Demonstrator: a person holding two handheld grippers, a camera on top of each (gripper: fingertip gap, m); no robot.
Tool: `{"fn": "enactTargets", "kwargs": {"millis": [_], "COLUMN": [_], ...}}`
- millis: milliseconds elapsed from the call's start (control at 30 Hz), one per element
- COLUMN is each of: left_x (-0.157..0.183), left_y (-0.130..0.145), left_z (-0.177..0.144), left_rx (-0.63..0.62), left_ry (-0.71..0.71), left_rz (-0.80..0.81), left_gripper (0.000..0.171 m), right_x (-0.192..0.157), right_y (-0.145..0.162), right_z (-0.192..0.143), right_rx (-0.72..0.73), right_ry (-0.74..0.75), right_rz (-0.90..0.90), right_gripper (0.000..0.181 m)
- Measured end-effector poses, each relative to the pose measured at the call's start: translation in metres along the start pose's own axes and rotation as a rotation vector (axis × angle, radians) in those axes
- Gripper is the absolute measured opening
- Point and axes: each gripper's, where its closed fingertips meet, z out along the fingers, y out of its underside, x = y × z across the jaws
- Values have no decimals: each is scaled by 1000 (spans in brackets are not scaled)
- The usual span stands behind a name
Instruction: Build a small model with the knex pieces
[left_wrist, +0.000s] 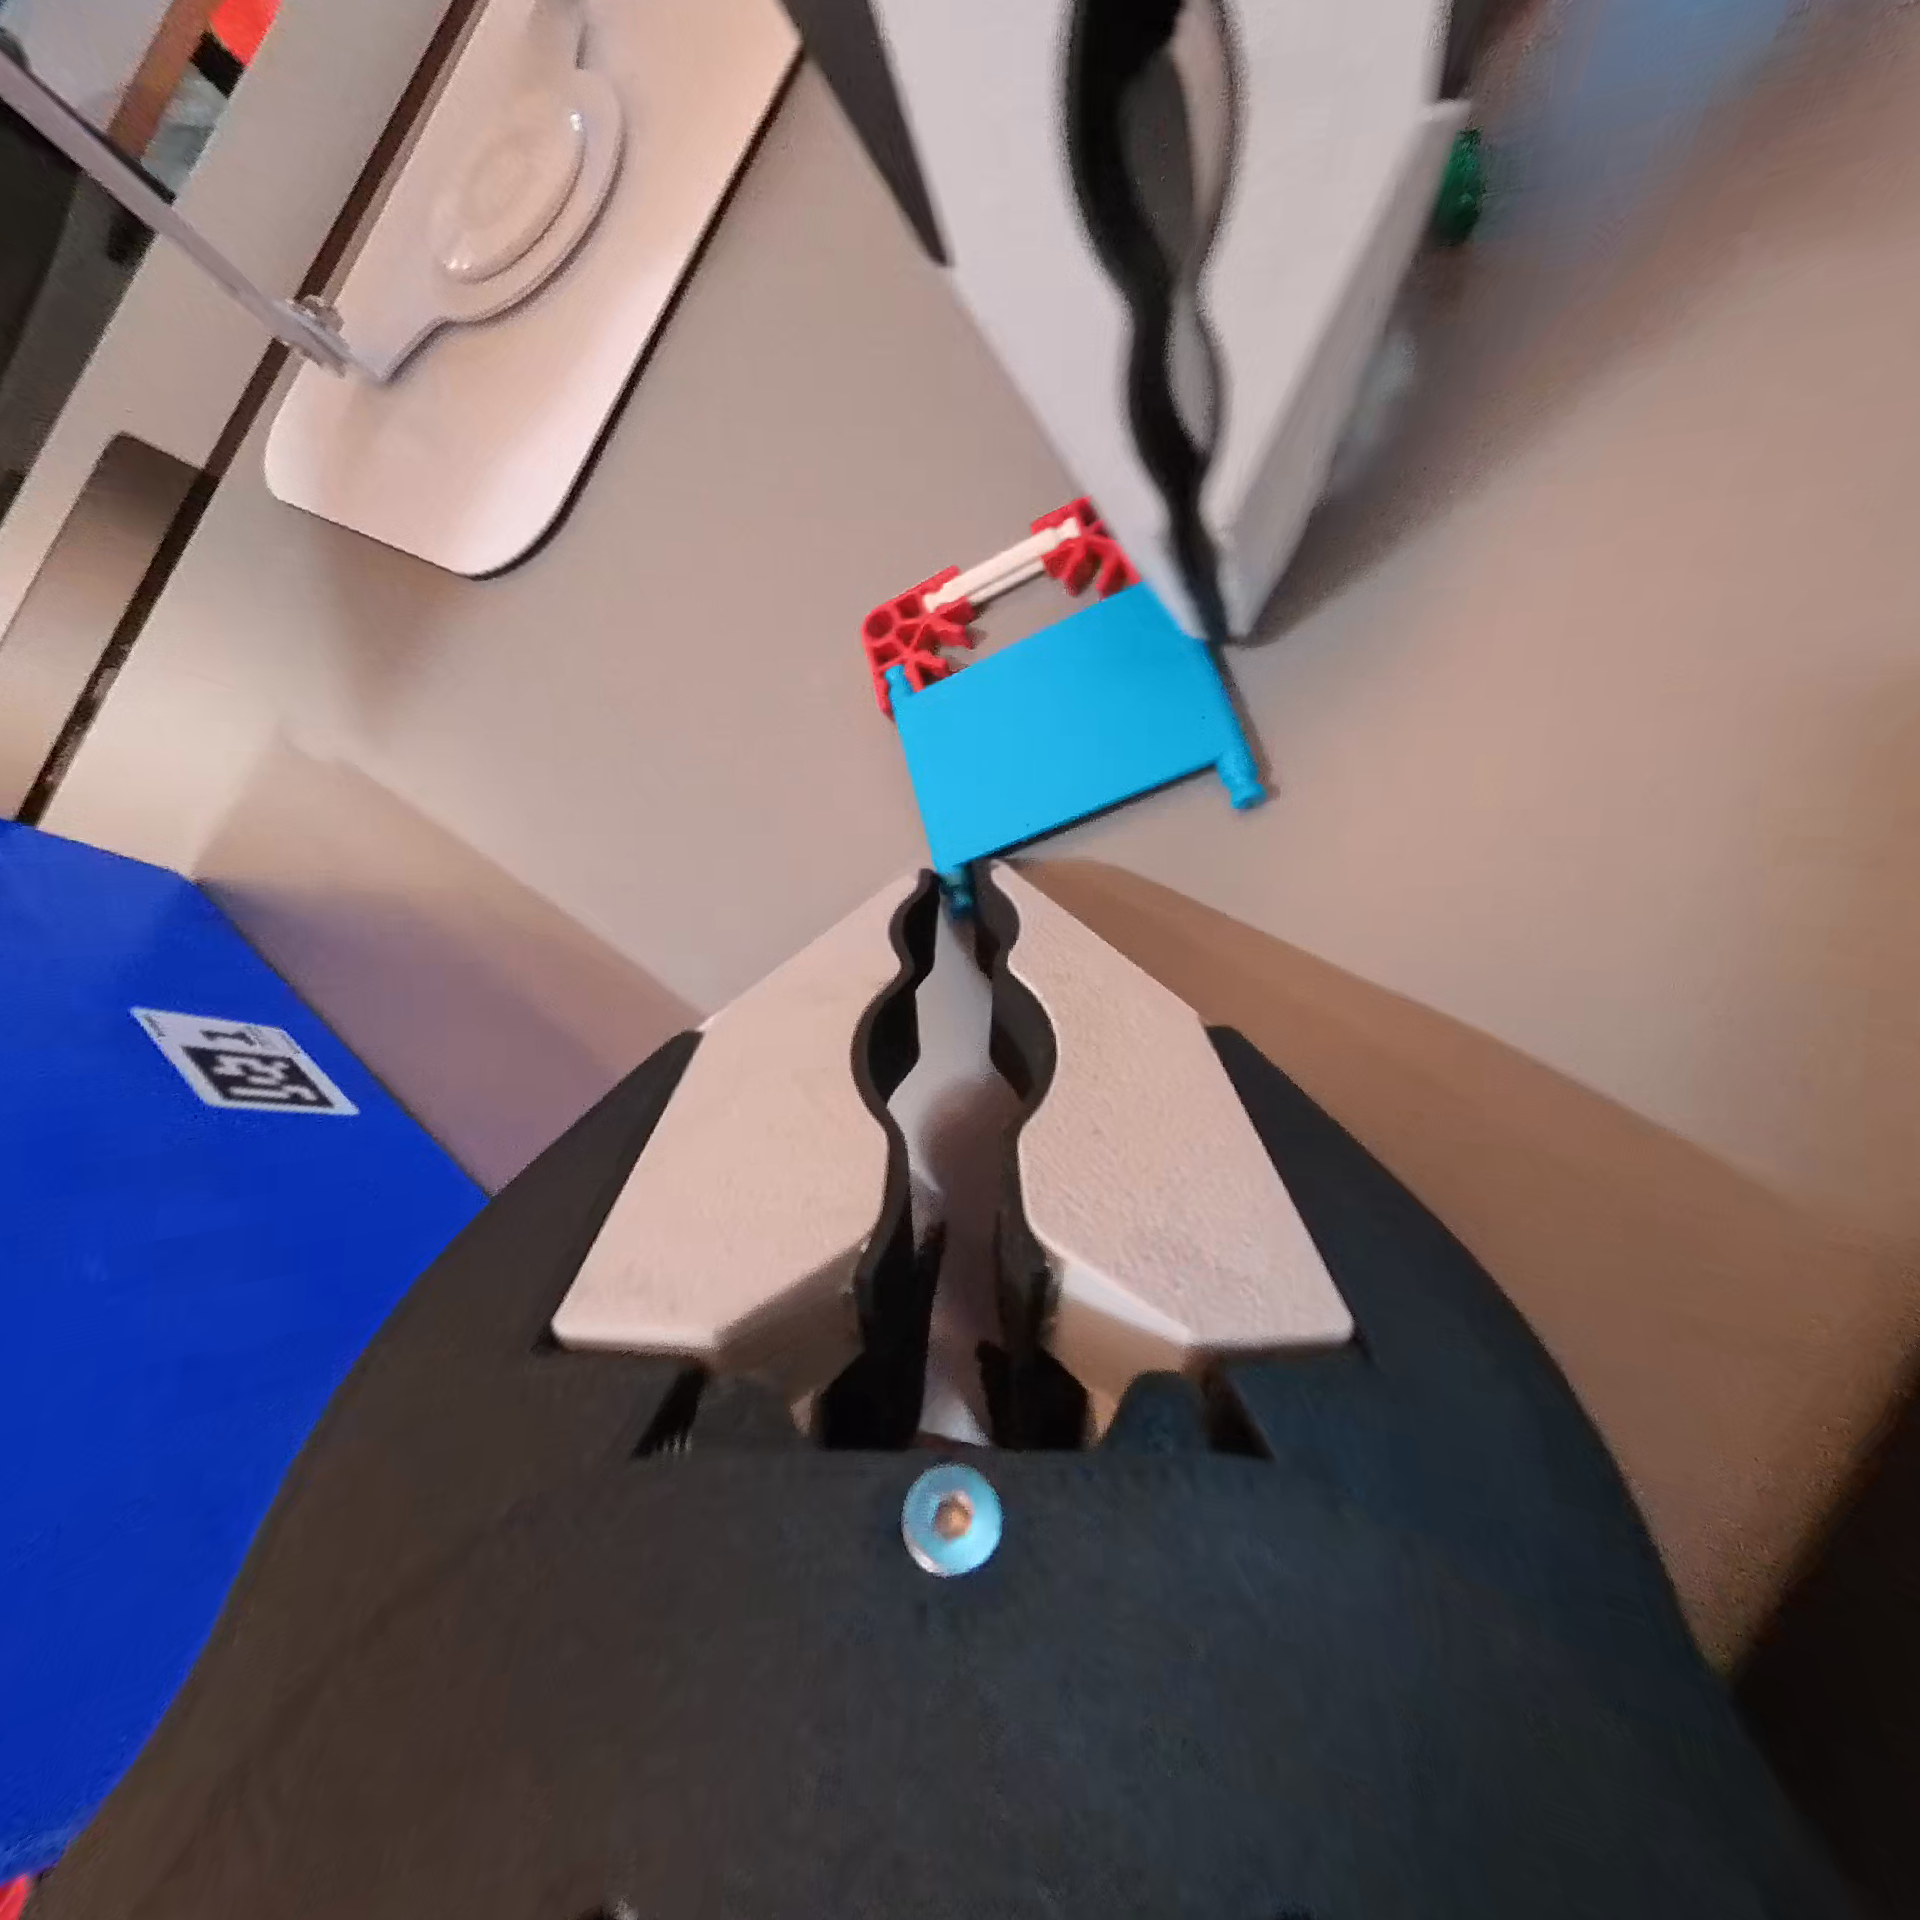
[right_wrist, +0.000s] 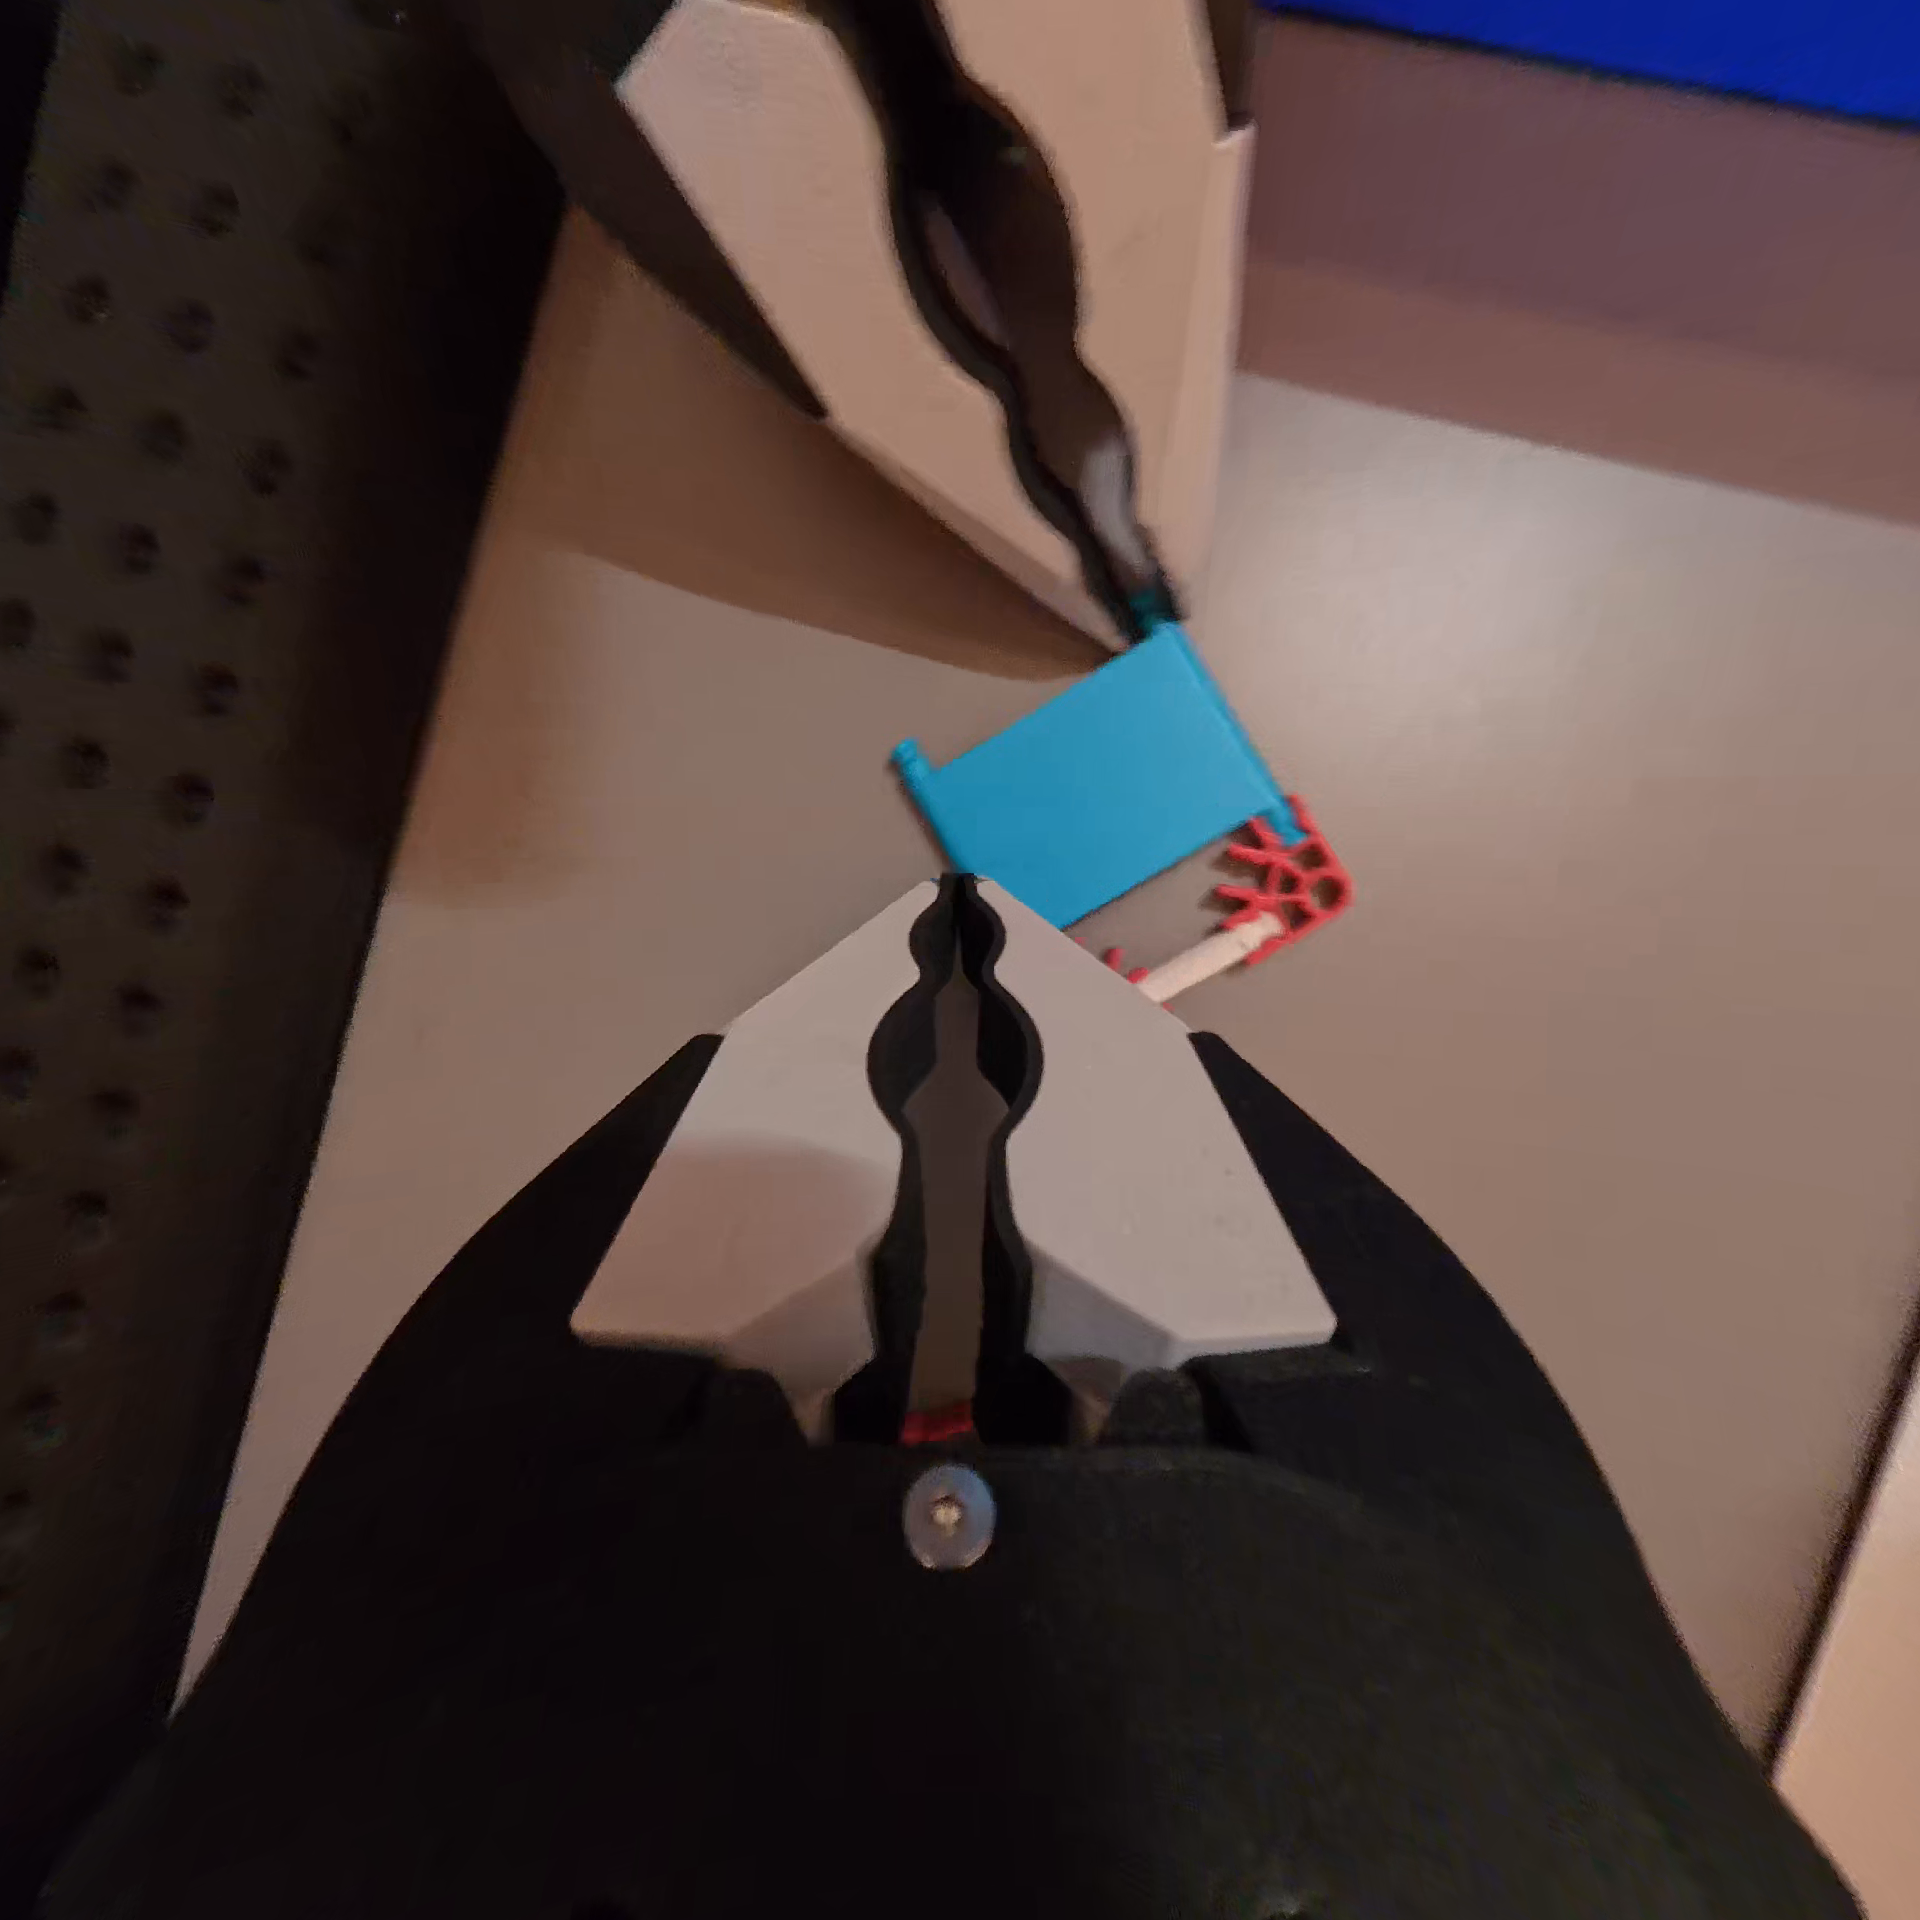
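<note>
White sticker (left_wrist: 244, 1062) with printed characters on blue box (left_wrist: 156, 1299).

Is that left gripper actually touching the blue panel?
Touching. In the left wrist view, the left gripper pinches a corner peg of the blue panel between its nearly closed fingertips; no gap shows there.

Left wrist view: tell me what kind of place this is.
Probably a workshop or lab bench: a plain tabletop holding a toy construction piece with a blue panel, a blue box, and a black perforated board alongside.
</note>
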Motion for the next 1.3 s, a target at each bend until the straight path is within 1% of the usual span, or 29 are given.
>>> {"fn": "enactTargets", "kwargs": {"millis": [100, 167, 233, 300, 400, 433, 567, 633, 667, 733, 800, 867, 900, 1000, 1067, 1100, 1133, 1167, 1233, 1267, 1300], "left_x": [-3, -4, -5, -5, -6, -6, -7, -8, -8, -10, -10, -10, -10, -15, -30, -45, -66, -89, -133, -153, -167], "left_y": [-2, -4, -6, -7, -7, -7, -8, -9, -10, -12, -13, -20, -25, -50, -65, -69, -67, -60, -33, -17, 1], "left_z": [4, 6, 8, 9, 10, 10, 12, 13, 14, 17, 17, 11, 5, -27, -58, -76, -92, -105, -116, -115, -109], "left_rx": [-8, -10, -9, -9, -13, -14, -18, -24, -27, -35, -34, 4, 26, 126, 193, 214, 202, 161, 57, 10, -45], "left_ry": [-21, -32, -47, -49, -47, -52, -80, -104, -116, -140, -153, -159, -161, -182, -208, -238, -288, -335, -384, -392, -363], "left_rz": [2, 15, 48, 53, 23, 19, 1, 17, 27, 44, 61, 66, 68, 48, 2, -26, -47, -62, -128, -180, -251], "left_gripper": [5, 5, 5, 5, 4, 4, 4, 4, 4, 4, 5, 9, 11, 17, 21, 17, 14, 16, 13, 12, 14], "right_x": [-4, -1, -6, 4, 21, 23, 11, 3, -3, -6, -9, -6, -5, -5, -4, -3, -3, -3, -2, -1, -1], "right_y": [-4, -4, -8, -11, -5, -1, -1, -1, -1, -4, -6, -7, -7, -9, -11, -11, -12, -12, -12, -12, -12], "right_z": [5, 4, -2, -8, -13, -11, -7, -3, 1, 5, 2, -2, -4, -8, -12, -13, -15, -15, -16, -15, -15], "right_rx": [11, -10, 22, 55, 52, 40, 42, 33, 29, 34, 34, 43, 44, 69, 77, 83, 89, 92, 92, 92, 91], "right_ry": [2, 34, 11, 52, 118, 120, 59, 19, -7, -7, -11, 5, 11, 16, 31, 38, 38, 39, 45, 45, 47], "right_rz": [-28, -63, -62, -43, -9, -7, -19, -21, -25, -48, -70, -63, -68, -87, -97, -99, -100, -102, -107, -108, -108], "right_gripper": [0, 0, 0, 0, 11, 11, 2, 0, 0, 0, 2, 8, 8, 8, 10, 11, 11, 11, 11, 11, 11]}}
